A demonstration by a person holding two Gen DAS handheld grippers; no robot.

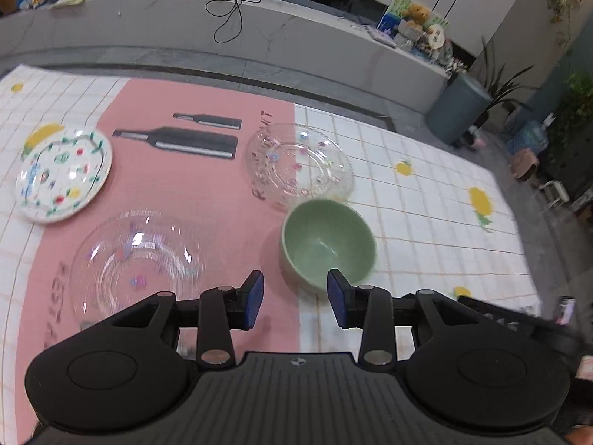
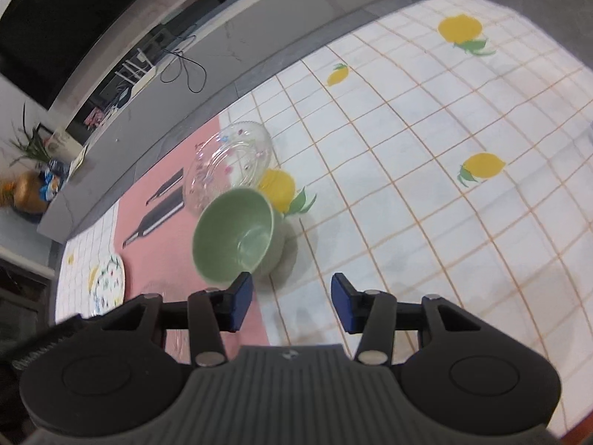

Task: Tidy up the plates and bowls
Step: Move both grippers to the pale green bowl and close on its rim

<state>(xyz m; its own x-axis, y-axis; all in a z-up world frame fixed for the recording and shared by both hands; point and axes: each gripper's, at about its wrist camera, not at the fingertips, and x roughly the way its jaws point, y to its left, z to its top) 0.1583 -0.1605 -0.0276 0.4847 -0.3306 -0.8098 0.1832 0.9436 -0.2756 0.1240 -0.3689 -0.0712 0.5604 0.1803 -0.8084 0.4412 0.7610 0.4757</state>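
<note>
A green bowl [image 1: 328, 241] stands on the cloth just beyond my left gripper [image 1: 295, 298], whose blue pads stand apart with nothing between them. Behind the bowl lies a clear glass plate [image 1: 298, 165]. A second clear glass plate [image 1: 137, 259] lies left of the gripper, and a white plate with a coloured pattern [image 1: 63, 174] sits at the far left. In the right wrist view the green bowl [image 2: 235, 235] is just ahead and left of my right gripper [image 2: 291, 296], which is open and empty. The glass plate [image 2: 229, 165] lies behind it and the patterned plate [image 2: 109, 283] at the left.
The table carries a white checked cloth with lemons [image 2: 481, 165] and a pink panel with printed bottles [image 1: 178, 141]. A grey ledge [image 1: 259, 29] with cables runs behind the table. A grey bin [image 1: 457, 109] and plants stand at the far right.
</note>
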